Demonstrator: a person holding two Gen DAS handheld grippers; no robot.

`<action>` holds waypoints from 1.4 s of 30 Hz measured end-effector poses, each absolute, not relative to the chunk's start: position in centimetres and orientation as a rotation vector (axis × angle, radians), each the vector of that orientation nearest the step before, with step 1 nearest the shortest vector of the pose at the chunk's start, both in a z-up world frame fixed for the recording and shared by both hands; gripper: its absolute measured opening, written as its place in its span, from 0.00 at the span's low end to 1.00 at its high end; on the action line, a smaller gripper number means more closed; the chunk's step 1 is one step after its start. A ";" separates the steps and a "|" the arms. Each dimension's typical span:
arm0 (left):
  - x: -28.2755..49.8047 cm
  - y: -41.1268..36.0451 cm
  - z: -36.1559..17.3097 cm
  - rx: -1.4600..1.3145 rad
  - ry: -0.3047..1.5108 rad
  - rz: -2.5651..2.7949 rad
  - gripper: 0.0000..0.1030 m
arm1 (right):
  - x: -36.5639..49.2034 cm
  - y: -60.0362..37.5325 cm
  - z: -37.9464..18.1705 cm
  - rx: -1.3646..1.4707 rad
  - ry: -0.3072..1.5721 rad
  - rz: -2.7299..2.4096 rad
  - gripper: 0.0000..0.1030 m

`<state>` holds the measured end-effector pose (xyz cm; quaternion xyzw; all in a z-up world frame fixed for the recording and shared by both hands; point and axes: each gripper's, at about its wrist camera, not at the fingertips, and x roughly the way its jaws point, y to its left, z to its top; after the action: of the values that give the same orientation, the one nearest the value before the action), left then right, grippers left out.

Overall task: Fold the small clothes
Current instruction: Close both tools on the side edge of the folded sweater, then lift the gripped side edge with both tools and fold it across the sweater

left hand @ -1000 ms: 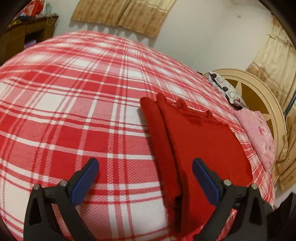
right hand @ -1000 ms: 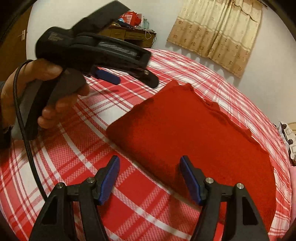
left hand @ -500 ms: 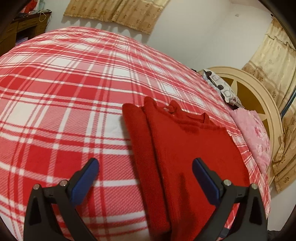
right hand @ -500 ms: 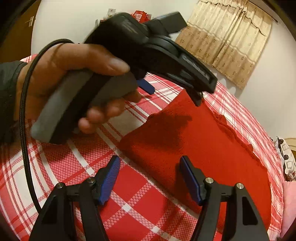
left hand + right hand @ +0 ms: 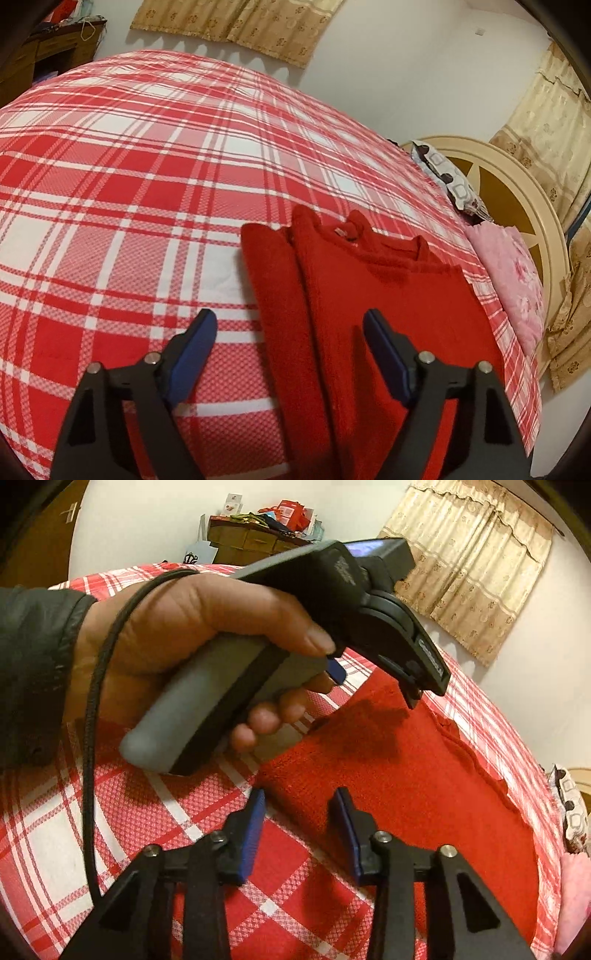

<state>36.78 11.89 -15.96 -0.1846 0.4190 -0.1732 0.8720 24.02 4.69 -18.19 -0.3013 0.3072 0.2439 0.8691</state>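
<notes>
A bed covered by a red-and-white plaid blanket (image 5: pixel 140 206) is seen to fill most of both views. A folded red sweater (image 5: pixel 373 295) is laid flat on the blanket, toward the headboard (image 5: pixel 517 192) side, with its collar turned to the far side and one folded panel lapped along its left edge. A pink pillow (image 5: pixel 513 280) and a patterned pillow (image 5: pixel 443 173) are propped by the headboard. A wooden dresser (image 5: pixel 255 544) is piled with small items, which cannot be made out.

The left gripper (image 5: pixel 290 325) is held above the sweater's near left edge; its jaws are closing but set well apart, with nothing pressed between them. The right gripper (image 5: pixel 297 799) is held at the sweater's near corner; its jaws are closing, and the corner is seen between the pads without being pinched. The left gripper's handle is grasped by a hand (image 5: pixel 177 627) with a dark sleeve (image 5: pixel 33 664).
</notes>
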 end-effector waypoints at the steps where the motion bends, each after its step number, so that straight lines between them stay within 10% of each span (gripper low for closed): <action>1: 36.9 12.0 -16.0 -0.391 0.876 -0.359 0.81 | 24.0 4.7 -18.2 -0.633 0.643 0.511 0.37; 8: 37.2 11.9 -16.2 -0.391 0.890 -0.333 0.77 | 23.6 5.0 -18.3 -0.643 0.647 0.528 0.29; 10: 37.1 11.8 -16.2 -0.376 0.889 -0.324 0.63 | 23.5 5.0 -18.0 -0.649 0.641 0.537 0.19; 12: 37.4 12.0 -16.7 -0.429 0.913 -0.381 0.25 | 23.5 4.7 -17.5 -0.640 0.639 0.548 0.13; 42: 36.6 10.0 -11.6 -0.679 0.829 -0.447 0.17 | 21.8 -2.9 -12.7 -0.478 0.570 0.488 0.06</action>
<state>36.64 10.04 -11.56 -0.3205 0.3918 -0.2111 0.8362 21.78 -2.87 -12.73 -0.2313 0.2759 0.2361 0.9026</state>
